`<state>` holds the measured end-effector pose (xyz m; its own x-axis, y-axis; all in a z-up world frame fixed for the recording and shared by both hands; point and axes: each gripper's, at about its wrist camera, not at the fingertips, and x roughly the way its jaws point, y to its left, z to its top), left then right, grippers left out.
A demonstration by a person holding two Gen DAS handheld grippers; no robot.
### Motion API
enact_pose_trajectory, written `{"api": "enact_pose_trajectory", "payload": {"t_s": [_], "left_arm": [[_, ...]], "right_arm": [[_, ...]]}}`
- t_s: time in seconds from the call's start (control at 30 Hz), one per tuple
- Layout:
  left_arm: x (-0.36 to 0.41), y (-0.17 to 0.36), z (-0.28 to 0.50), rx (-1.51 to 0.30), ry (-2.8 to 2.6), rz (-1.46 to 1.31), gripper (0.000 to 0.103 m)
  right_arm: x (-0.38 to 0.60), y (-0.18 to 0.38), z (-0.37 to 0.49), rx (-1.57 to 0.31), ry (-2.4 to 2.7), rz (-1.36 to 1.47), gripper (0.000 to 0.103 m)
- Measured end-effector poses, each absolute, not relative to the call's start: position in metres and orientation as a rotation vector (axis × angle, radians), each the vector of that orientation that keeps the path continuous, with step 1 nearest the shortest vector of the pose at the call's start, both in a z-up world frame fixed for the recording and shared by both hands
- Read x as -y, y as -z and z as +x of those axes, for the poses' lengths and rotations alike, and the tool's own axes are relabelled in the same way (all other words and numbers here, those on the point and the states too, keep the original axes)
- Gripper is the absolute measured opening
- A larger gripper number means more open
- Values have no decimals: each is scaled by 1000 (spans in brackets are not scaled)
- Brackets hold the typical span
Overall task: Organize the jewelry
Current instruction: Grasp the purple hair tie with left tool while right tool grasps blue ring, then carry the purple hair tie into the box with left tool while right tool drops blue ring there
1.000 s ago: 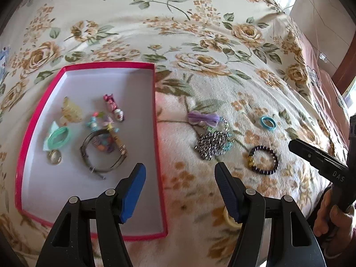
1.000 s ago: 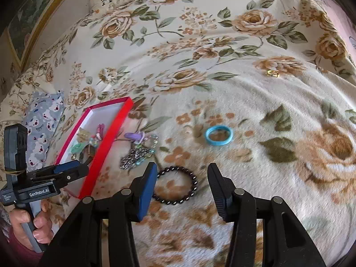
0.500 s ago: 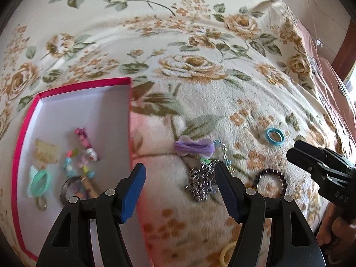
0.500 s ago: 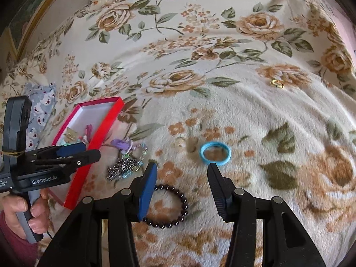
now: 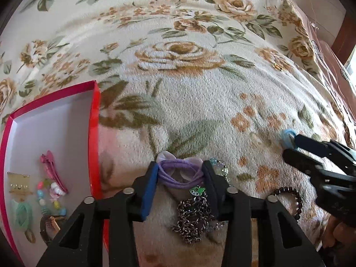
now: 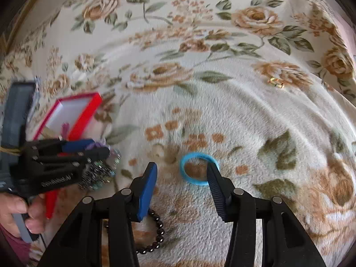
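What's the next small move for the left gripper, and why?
Probably close. The left gripper is open with its fingers on either side of the purple hair tie, which lies on the blanket just outside the red box. Closing should secure the tie before lifting it toward the box.

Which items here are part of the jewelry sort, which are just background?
Job items:
purple hair tie, between the left tool fingers
blue ring, at the right tool
chain necklace
black bead bracelet
gold piece
red box, holding sorted pieces

Background:
floral blanket
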<state>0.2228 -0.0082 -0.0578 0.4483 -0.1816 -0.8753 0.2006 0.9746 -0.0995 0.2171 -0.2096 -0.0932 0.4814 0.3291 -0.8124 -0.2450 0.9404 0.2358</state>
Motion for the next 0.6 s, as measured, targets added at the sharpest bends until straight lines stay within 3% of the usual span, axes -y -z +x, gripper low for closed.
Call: {"api": "enact_pose_trajectory", "payload": {"t_s": [0.03, 0.1, 0.23, 0.6], "left_arm": [[7, 57, 223, -1075, 241, 11, 28], [3, 55, 220, -1065, 250, -10, 18], [-14, 45, 208, -1048, 274, -87, 4], [-56, 5, 149, -936, 269, -183, 3]], "right_arm": [[207, 98, 219, -1022, -338, 64, 22], [207, 106, 220, -1037, -313, 47, 4], [213, 99, 216, -1008, -324, 82, 2], [190, 66, 193, -971, -490, 177, 2]]}}
